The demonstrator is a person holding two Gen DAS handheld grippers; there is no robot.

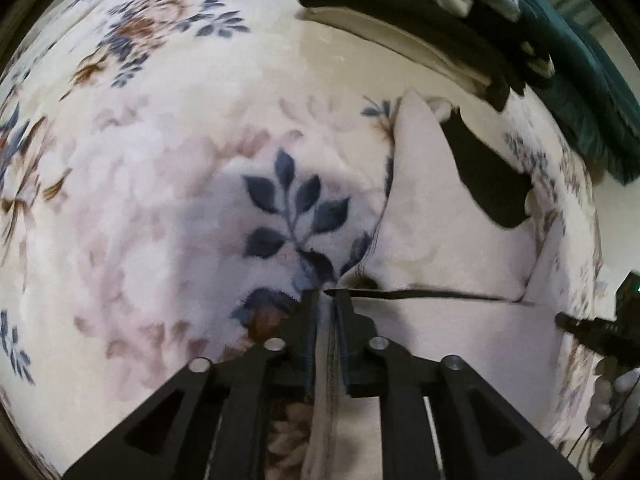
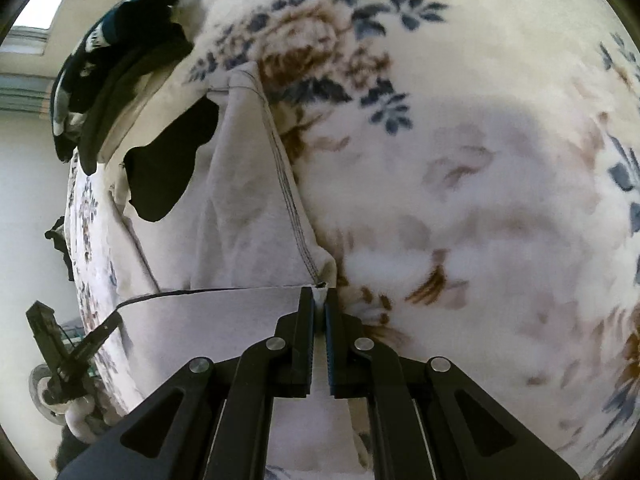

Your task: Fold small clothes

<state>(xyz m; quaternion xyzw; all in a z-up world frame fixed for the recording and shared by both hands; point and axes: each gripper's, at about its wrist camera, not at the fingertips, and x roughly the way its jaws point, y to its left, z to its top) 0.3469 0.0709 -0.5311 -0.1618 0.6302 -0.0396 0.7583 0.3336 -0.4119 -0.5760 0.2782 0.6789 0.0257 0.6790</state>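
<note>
A small pale pink garment (image 1: 432, 216) with a black patch (image 1: 486, 176) lies on a floral blanket (image 1: 160, 184). My left gripper (image 1: 328, 294) is shut on one corner of its near edge, which is lifted and stretched taut. My right gripper (image 2: 319, 294) is shut on the other corner of the same edge, by a stitched hem (image 2: 286, 184). The garment (image 2: 232, 200) spreads away from both grippers, with the black patch (image 2: 168, 164) at its far side. Each gripper shows at the edge of the other's view: the right one (image 1: 600, 332) and the left one (image 2: 76, 344).
A pile of dark and teal clothes (image 1: 480, 28) sits at the blanket's far end; it also shows in the right wrist view (image 2: 116, 68). The floral blanket (image 2: 480, 200) stretches wide beside the garment. A pale wall lies beyond the bed edge.
</note>
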